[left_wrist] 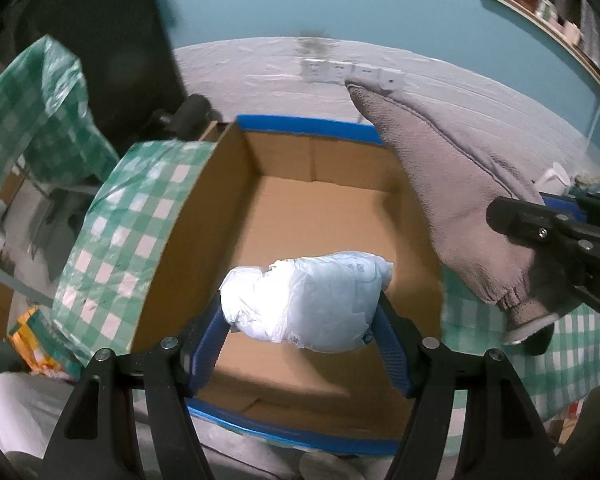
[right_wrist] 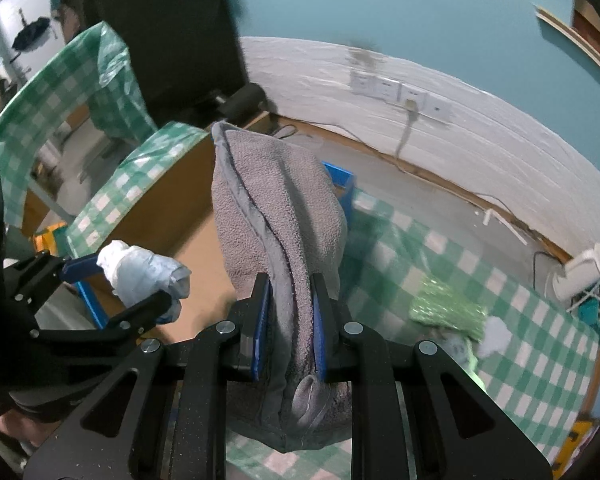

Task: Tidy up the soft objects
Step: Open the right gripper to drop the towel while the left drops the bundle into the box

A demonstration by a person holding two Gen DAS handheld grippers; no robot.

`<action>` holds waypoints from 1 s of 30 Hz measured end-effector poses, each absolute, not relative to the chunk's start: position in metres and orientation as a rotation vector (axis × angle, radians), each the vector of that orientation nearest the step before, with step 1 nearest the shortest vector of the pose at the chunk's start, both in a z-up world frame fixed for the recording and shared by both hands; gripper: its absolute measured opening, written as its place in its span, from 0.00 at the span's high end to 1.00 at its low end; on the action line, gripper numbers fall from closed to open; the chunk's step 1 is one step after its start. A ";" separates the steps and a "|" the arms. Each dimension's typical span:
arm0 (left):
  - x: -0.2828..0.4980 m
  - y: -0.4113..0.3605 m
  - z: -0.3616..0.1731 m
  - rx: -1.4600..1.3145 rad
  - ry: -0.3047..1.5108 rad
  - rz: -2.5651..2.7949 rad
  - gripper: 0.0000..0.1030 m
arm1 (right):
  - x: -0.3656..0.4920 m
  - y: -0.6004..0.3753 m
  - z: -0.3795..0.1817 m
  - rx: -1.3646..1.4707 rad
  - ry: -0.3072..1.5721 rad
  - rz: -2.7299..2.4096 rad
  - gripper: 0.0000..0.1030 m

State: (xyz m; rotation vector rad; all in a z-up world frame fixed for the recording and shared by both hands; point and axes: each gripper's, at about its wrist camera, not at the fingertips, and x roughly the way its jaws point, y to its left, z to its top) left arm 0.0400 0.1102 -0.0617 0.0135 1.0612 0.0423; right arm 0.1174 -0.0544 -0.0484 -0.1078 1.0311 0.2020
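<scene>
My left gripper (left_wrist: 304,304) is shut on a pale blue-white soft bundle (left_wrist: 308,300) and holds it above the open cardboard box (left_wrist: 320,216) with blue-taped rims. The bundle also shows in the right wrist view (right_wrist: 140,272). My right gripper (right_wrist: 290,304) is shut on a grey fleece cloth (right_wrist: 276,216) that stands up between its fingers, over the box's right wall. The grey cloth shows in the left wrist view (left_wrist: 452,200), held by the right gripper (left_wrist: 540,240) at the box's right side.
The box sits on a green-and-white checked tablecloth (right_wrist: 480,280). A green sparkly soft item (right_wrist: 448,312) and a white-blue piece (right_wrist: 496,336) lie on the cloth to the right. A white wall with sockets (right_wrist: 384,88) is behind. A dark monitor (right_wrist: 160,32) stands far left.
</scene>
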 end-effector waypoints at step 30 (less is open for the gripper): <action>0.045 0.149 -0.082 -0.054 1.141 0.136 0.15 | 0.137 -0.009 -0.067 -0.138 1.043 0.246 0.42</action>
